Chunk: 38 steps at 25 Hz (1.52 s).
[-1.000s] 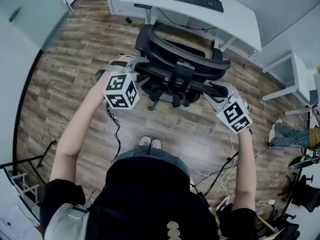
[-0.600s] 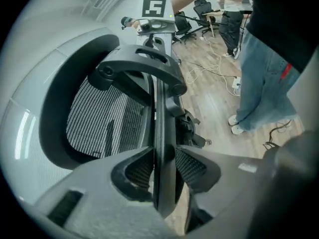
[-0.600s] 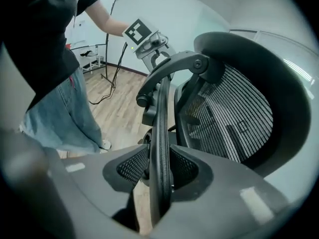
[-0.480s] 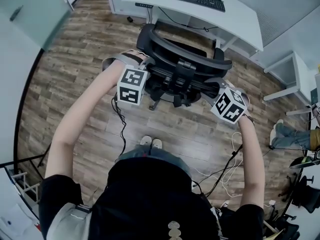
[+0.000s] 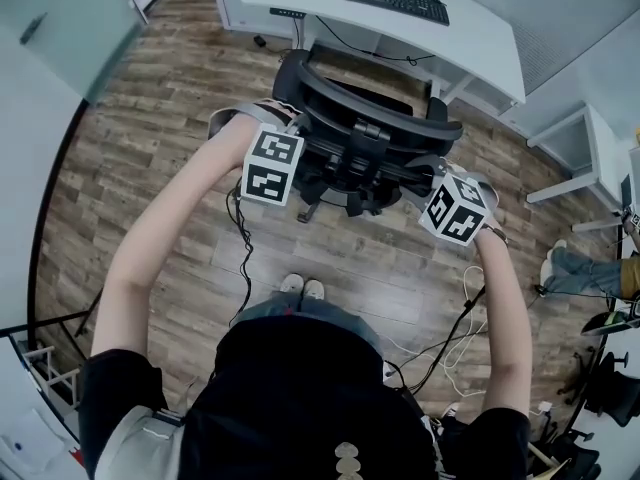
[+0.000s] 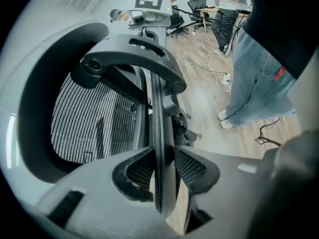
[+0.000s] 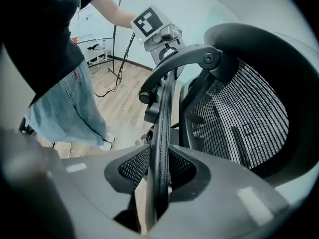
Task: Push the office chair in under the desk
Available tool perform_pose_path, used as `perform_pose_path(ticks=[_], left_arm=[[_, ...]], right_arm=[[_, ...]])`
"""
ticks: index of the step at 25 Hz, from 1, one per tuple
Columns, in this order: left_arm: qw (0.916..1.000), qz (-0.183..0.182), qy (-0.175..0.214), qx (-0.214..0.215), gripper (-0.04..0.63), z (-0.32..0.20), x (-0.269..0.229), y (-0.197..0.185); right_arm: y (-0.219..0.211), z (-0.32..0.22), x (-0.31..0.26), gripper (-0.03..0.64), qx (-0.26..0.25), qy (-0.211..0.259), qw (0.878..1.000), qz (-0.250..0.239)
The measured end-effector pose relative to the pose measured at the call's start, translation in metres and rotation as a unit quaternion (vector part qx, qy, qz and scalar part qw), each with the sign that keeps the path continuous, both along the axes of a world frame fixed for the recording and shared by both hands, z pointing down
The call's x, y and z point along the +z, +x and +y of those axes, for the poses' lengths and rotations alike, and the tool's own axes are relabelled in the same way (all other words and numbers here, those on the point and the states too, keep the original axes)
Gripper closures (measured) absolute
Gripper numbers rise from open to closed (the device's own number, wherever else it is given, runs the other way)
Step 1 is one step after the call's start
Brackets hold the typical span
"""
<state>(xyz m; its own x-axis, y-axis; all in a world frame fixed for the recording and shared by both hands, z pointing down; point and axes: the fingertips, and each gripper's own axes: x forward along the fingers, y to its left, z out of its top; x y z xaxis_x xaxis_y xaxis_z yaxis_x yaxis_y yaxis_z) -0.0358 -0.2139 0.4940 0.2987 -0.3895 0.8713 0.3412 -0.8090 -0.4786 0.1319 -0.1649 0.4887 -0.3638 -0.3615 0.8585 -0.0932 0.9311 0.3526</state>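
Office chair (image 5: pixel 365 118) stands just before the white desk (image 5: pixel 470 38), backrest toward the person. Left gripper (image 6: pixel 162 168) and right gripper (image 7: pixel 158 169) have just been closing. Each now pinches the backrest rim (image 6: pixel 162 108) between its pads. Marker cubes (image 5: pixel 272 165) show black-and-white square codes.

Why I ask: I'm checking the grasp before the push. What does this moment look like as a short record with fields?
chair: office chair, black with a mesh back, facing the desk
left tool: jaws have just been closing, pads on the backrest rim
right tool: jaws have just been closing, pads on the same rim, opposite end
desk top: white, keyboard on it
floor: wood planks
task state: chair not yet pushed in
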Motion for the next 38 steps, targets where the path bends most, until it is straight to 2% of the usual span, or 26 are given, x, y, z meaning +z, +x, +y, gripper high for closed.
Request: perform_pose_path(ticks=[16,29,31,38], left_arm=[[0.999,0.044,0.003,0.01,0.463,0.001,0.001,0.002],[0.9983,0.051,0.026,-0.015,0.465,-0.015,0.017,0.007],[0.9979,0.054,0.028,-0.023,0.465,-0.029,0.016,0.013],[0.9981,0.054,0.001,-0.03,0.466,-0.116,0.006,0.056]], right_arm=[[0.001,-0.001,0.003,0.5,0.024,0.012,1.0,-0.011],[0.007,-0.015,0.016,0.499,0.025,0.048,0.998,-0.014],[0.014,-0.029,0.016,0.499,0.023,0.051,0.998,-0.017],[0.058,-0.115,0.007,0.499,0.023,0.026,0.999,-0.029]])
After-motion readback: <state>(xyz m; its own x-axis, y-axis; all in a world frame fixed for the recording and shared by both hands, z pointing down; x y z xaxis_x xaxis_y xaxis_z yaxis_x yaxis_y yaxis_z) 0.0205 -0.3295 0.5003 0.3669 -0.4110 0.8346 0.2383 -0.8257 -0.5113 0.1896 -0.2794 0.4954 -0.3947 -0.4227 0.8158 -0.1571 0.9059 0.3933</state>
